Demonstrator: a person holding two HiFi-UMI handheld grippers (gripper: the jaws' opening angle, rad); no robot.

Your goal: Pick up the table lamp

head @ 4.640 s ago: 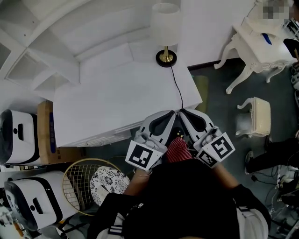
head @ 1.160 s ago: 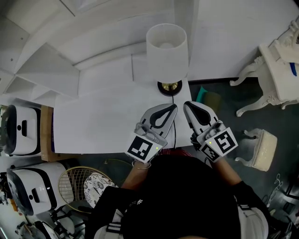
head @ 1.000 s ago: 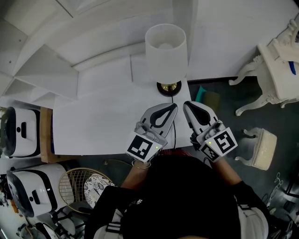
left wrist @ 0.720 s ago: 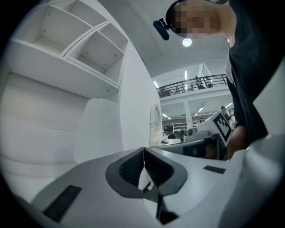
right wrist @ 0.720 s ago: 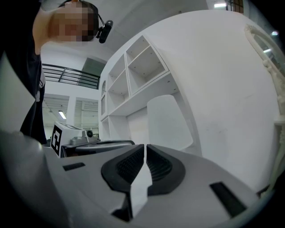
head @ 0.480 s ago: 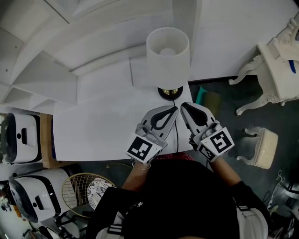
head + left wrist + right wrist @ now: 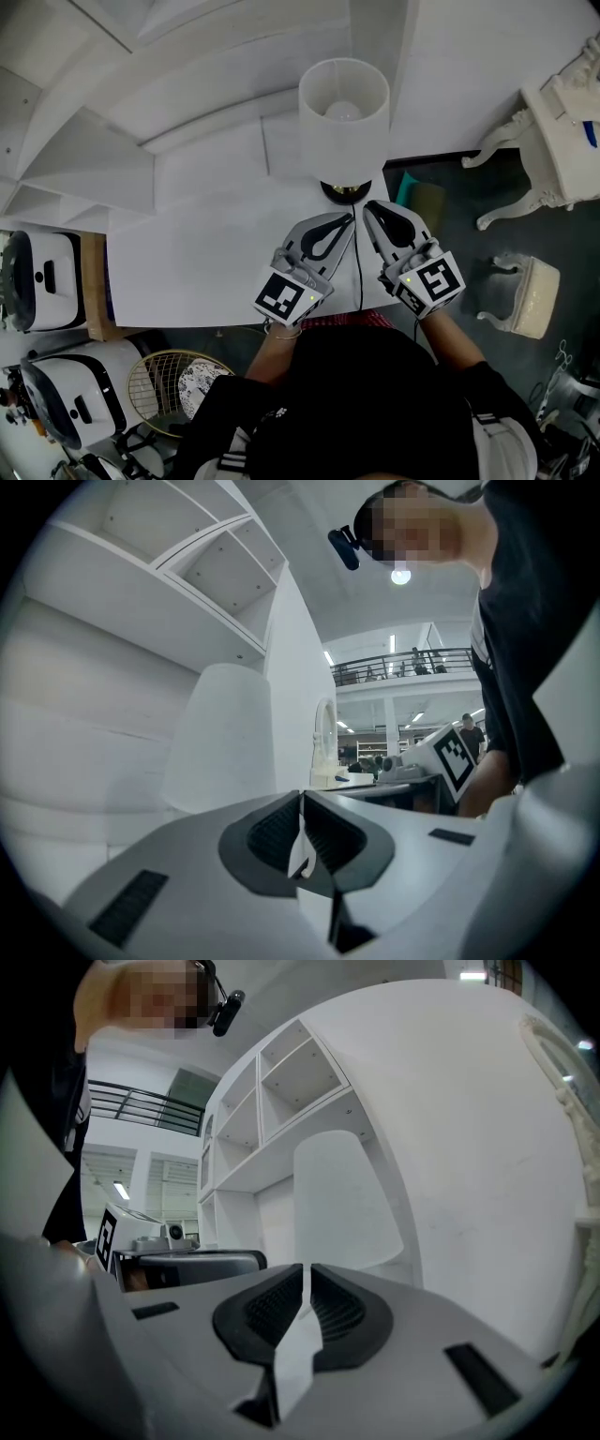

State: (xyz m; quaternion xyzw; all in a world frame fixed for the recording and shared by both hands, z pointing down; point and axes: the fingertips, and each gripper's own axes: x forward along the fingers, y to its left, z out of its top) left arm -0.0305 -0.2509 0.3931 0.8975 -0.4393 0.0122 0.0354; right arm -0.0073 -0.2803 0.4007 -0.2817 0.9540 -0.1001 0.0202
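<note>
The table lamp has a white drum shade (image 7: 343,117) over a black and brass base (image 7: 345,192), standing at the far right corner of the white table (image 7: 187,253). Its black cord (image 7: 359,272) runs back between my two grippers. My left gripper (image 7: 349,218) and right gripper (image 7: 368,208) lie side by side over the table, tips just short of the base, both shut and empty. The shade (image 7: 220,738) rises beyond the left gripper (image 7: 301,794) in the left gripper view. It also stands as a pale shade (image 7: 342,1199) past the right gripper (image 7: 307,1267) in the right gripper view.
A curved white shelf unit (image 7: 141,103) backs the table. To the right stand an ornate white side table (image 7: 562,122) and a cream stool (image 7: 525,295). At left are white machines (image 7: 37,281), a cardboard box (image 7: 94,281) and a round wire racket (image 7: 173,384).
Both grippers have moved from the table's near edge forward over it to the lamp base, sinking slightly in the last second. The lamp has not moved; both jaws stayed shut.
</note>
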